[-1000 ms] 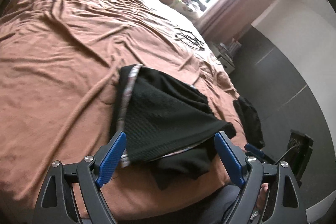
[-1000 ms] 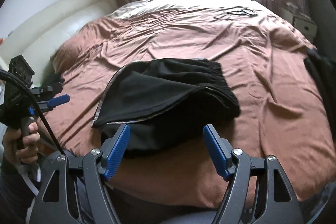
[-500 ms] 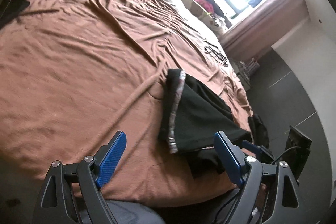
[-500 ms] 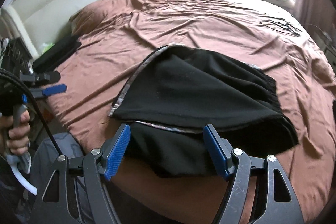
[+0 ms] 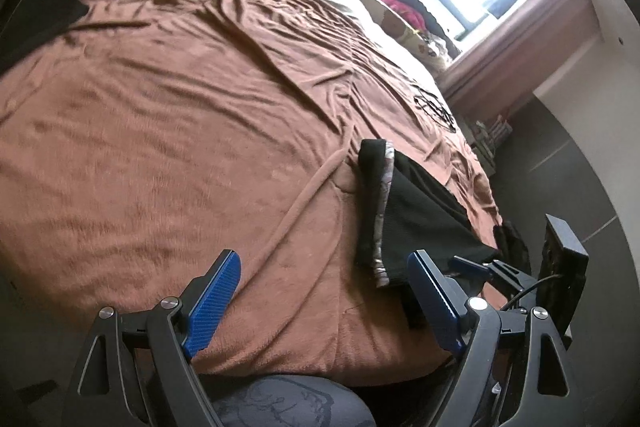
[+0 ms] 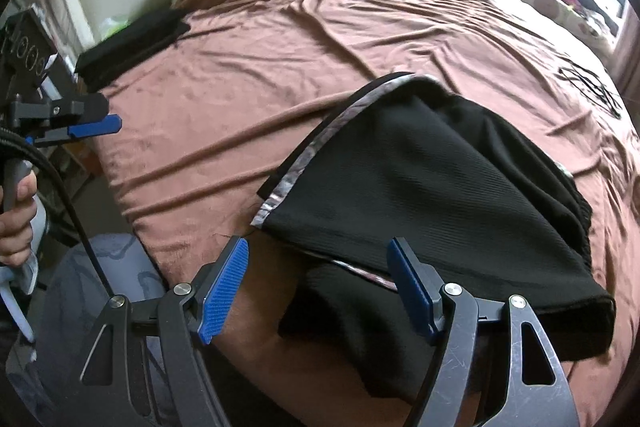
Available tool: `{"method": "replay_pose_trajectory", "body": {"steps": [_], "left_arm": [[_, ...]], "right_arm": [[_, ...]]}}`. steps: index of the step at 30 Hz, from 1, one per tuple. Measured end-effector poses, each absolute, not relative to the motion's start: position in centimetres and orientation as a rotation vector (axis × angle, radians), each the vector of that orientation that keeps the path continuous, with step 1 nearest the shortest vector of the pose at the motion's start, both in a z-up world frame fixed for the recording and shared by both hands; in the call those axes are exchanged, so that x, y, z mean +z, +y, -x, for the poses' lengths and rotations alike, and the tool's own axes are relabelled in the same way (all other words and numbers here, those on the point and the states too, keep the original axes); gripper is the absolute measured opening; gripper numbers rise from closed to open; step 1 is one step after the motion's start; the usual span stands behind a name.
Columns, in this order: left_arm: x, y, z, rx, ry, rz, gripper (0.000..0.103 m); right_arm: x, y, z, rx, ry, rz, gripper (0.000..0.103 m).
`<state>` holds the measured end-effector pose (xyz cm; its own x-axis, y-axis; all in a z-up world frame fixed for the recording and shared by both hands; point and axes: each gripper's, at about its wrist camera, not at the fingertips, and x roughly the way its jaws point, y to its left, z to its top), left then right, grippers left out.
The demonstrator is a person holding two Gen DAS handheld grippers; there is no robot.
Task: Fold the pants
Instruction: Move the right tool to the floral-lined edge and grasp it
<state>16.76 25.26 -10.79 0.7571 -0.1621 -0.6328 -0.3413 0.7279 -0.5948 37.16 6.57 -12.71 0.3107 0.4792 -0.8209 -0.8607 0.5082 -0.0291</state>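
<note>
We see the black pants (image 6: 420, 187) partly folded on the bed (image 5: 180, 115); left tongs (image 5: 324, 301) and right tongs (image 6: 318, 287) hang released, more folds remain.

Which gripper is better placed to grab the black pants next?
Right, probably. The right gripper is open with the near hem of the black ribbed pants with patterned side trim between its fingers. The left gripper is open over the bare brown bedspread, the pants off to its right.
</note>
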Motion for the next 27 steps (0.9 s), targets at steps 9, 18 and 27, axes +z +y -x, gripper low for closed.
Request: {"method": "replay_pose_trajectory", "body": {"steps": [9,18,27], "left_arm": [[-13.3,25.5,-15.9,0.118,0.658,0.864,0.086],[-13.0,25.3,-15.6,0.14,0.612,0.844,0.086],[-13.3,25.5,-15.6,0.164,0.62,0.851,0.086]], "right_arm": [[-15.9,11.1,-37.4,0.904,0.87,0.71,0.071],[-17.7,13.9,-36.1,0.866,0.796,0.858,0.05],[-13.6,10.4,-39.7,0.91,0.824,0.596,0.004]]}}
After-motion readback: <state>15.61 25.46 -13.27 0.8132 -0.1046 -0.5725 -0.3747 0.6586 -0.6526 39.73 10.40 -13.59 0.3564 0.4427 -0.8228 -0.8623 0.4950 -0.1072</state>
